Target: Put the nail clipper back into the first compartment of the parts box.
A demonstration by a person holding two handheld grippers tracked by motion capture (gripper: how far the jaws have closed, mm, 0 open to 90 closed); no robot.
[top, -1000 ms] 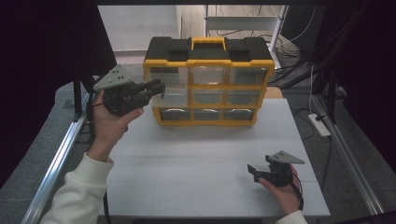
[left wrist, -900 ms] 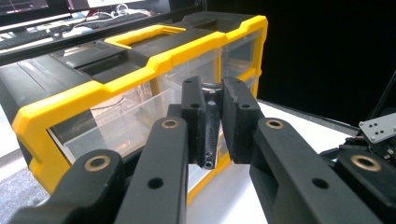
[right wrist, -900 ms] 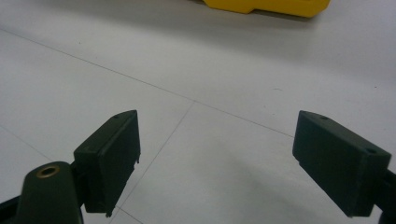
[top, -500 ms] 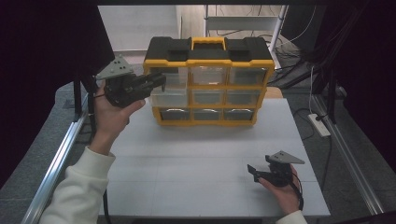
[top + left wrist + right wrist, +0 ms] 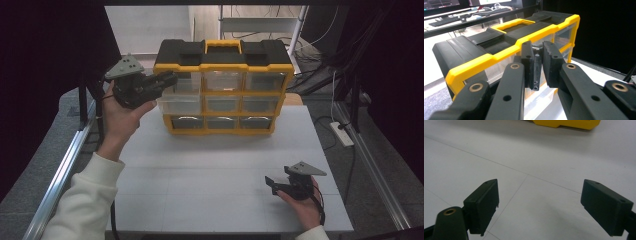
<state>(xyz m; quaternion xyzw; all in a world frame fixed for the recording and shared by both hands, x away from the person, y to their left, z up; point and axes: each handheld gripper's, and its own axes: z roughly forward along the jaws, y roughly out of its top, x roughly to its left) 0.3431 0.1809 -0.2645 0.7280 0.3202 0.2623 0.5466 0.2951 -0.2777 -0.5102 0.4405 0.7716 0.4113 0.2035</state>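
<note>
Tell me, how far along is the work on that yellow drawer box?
Early days. The middle-left drawer already sticks out a little from the yellow organizer. In hand: the left claw is nearly closed at the top-left drawer. The right claw rests open on the table, unused.

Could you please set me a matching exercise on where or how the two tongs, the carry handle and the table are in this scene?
Things:
1. left tongs
2. right tongs
3. carry handle
4. table

Descriptions:
a. yellow, on top of the drawer cabinet
b. white, flat, bearing the cabinet
c. raised at the cabinet's upper left corner
d. low at the table's near right, jaws wide open

Pairs: 1-c, 2-d, 3-a, 4-b
</note>
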